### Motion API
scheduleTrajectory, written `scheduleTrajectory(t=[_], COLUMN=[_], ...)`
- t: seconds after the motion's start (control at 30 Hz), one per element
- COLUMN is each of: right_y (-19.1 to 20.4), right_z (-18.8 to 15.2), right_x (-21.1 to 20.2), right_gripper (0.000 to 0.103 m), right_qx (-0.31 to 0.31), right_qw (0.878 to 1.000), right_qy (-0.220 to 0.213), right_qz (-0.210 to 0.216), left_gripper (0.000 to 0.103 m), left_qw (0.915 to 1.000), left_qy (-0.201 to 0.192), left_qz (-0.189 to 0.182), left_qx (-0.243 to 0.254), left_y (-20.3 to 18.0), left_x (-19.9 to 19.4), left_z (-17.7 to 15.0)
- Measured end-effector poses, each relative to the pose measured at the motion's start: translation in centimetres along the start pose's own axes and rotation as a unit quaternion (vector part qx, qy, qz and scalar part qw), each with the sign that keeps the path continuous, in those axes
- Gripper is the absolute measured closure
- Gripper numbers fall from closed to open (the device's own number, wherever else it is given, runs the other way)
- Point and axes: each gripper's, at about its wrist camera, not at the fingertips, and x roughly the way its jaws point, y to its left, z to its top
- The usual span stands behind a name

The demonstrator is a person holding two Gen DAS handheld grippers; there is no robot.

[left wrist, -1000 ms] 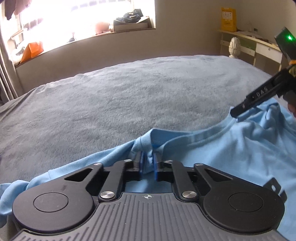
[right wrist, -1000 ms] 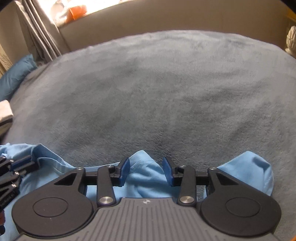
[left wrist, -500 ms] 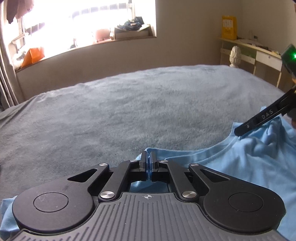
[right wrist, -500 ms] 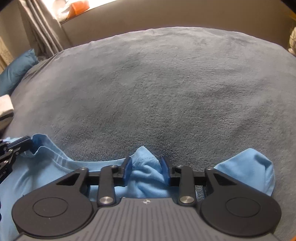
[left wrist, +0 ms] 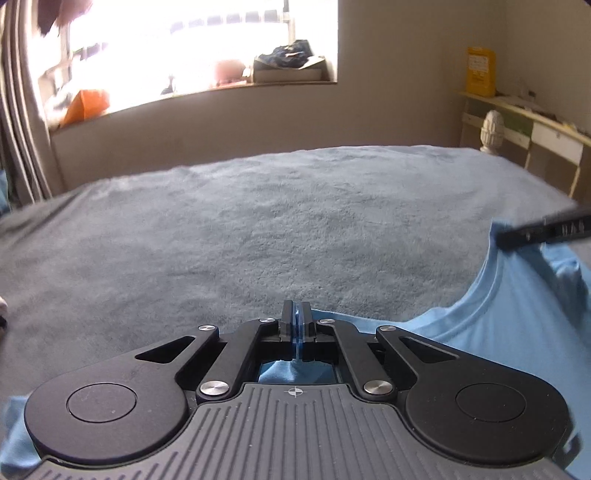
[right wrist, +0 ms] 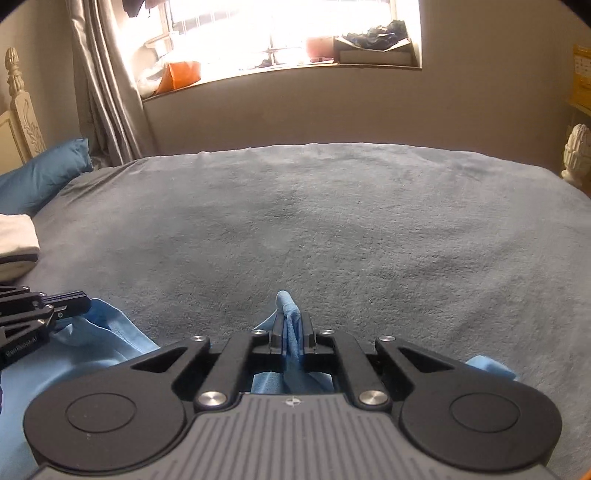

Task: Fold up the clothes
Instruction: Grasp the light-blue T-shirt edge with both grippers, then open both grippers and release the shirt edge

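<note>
While bright light pours in through the big window [right wrist: 288, 33] at the back, a wide bed with a fuzzy grey blanket [right wrist: 332, 229] fills most of the room. On the far left there is a carved cream bed post [right wrist: 14, 96], a soft blue pillow [right wrist: 40, 173] and a folded white cloth [right wrist: 16, 240]. Long grey curtains [right wrist: 107, 85] hang next to them. An orange bag [right wrist: 177, 75] sits on the window sill, and a box with dark clothes [right wrist: 376, 44] sits further right. On the far right stands a yellow box [left wrist: 480, 70] on a pale shelf [left wrist: 524, 110], with a cream knob like a pine cone [left wrist: 493, 127] just in front.

The light blue cotton T-shirt [left wrist: 517, 325] lies on the near edge of the bed. It stretches sideways, from left to right, between the two tools, and its curved neck edge faces the window.

The left hand-held gripper [left wrist: 296, 314] is squeezed fully shut on a thin fold of the shirt. The right hand-held gripper [right wrist: 291, 325] has just been closing, and now it pinches a bunched bit of shirt that sticks up past its tips. A blue sleeve end [right wrist: 491, 365] peeks out to its right.
</note>
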Motion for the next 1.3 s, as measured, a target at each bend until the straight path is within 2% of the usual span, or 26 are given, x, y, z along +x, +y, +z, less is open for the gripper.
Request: scheduleTrajectory(t=[0.07, 0.17, 0.23, 0.27, 0.33, 0.4, 0.5, 0.57, 0.63, 0.73, 0.8, 0.87, 1.0, 1.1, 1.3], right_y=[-0.2, -0.5, -0.6, -0.6, -0.7, -0.8, -0.9, -1.0, -1.1, -1.1, -1.0, -1.0, -1.0, -0.9, -0.9], right_z=[-0.4, -1.0, -1.3, -1.4, -1.6, -1.9, -2.2, -2.4, -2.4, -2.3, -2.3, -2.3, -2.3, -2.5, -2.7], right_x=[0.1, -0.3, -0.6, -0.7, -0.8, -1.0, -1.0, -0.9, -0.9, -0.8, -0.8, -0.8, -1.1, -1.1, 0.4], right_gripper=[0.098, 0.098, 0.098, 0.098, 0.098, 0.098, 0.098, 0.098, 0.098, 0.098, 0.098, 0.098, 0.098, 0.098, 0.097], right_qx=[0.007, 0.012, 0.008, 0.006, 0.002, 0.0, 0.002, 0.005, 0.008, 0.008, 0.007, 0.007, 0.002, 0.001, 0.013], right_qw=[1.0, 1.0, 1.0, 1.0, 1.0, 1.0, 1.0, 1.0, 1.0, 1.0, 1.0, 1.0, 1.0, 1.0, 1.0], right_qy=[-0.004, -0.009, -0.009, -0.008, -0.004, -0.001, 0.001, 0.002, 0.003, 0.001, -0.001, -0.004, -0.017, -0.023, -0.018], right_qz=[0.003, 0.009, 0.011, 0.012, 0.012, 0.014, 0.015, 0.015, 0.016, 0.016, 0.017, 0.017, 0.019, 0.02, 0.012], left_gripper=[0.101, 0.09, 0.068, 0.064, 0.058, 0.057, 0.058, 0.069, 0.087, 0.102, 0.103, 0.103, 0.103, 0.103, 0.103], left_qw=[0.9995, 0.999, 0.9986, 0.9984, 0.9973, 0.9958, 0.9921, 0.9902, 0.9886, 0.9855, 0.9844, 0.9889, 0.9969, 0.9971, 0.9954], left_qy=[0.021, 0.036, 0.047, 0.052, 0.07, 0.09, 0.124, 0.134, 0.137, 0.137, 0.129, 0.101, 0.033, 0.008, 0.011], left_qz=[-0.017, -0.018, -0.015, -0.013, -0.011, -0.012, -0.019, -0.025, -0.033, -0.038, -0.033, -0.014, 0.03, 0.058, 0.085], left_qx=[-0.018, -0.018, -0.017, -0.017, -0.019, -0.013, 0.006, 0.031, 0.053, 0.094, 0.115, 0.108, 0.065, 0.049, 0.044], left_y=[0.5, 0.7, 0.7, 0.8, 0.9, 0.8, 0.5, -0.1, -0.7, -1.9, -2.4, -2.2, -1.0, -0.4, -0.6], left_x=[0.5, 1.1, 1.6, 1.9, 2.8, 3.7, 5.2, 5.5, 5.4, 5.3, 5.0, 4.3, 2.5, 2.2, 3.5], left_z=[0.3, 0.7, 1.1, 1.3, 1.9, 2.2, 2.6, 2.5, 2.3, 2.3, 2.2, 2.4, 3.0, 2.9, 2.4])
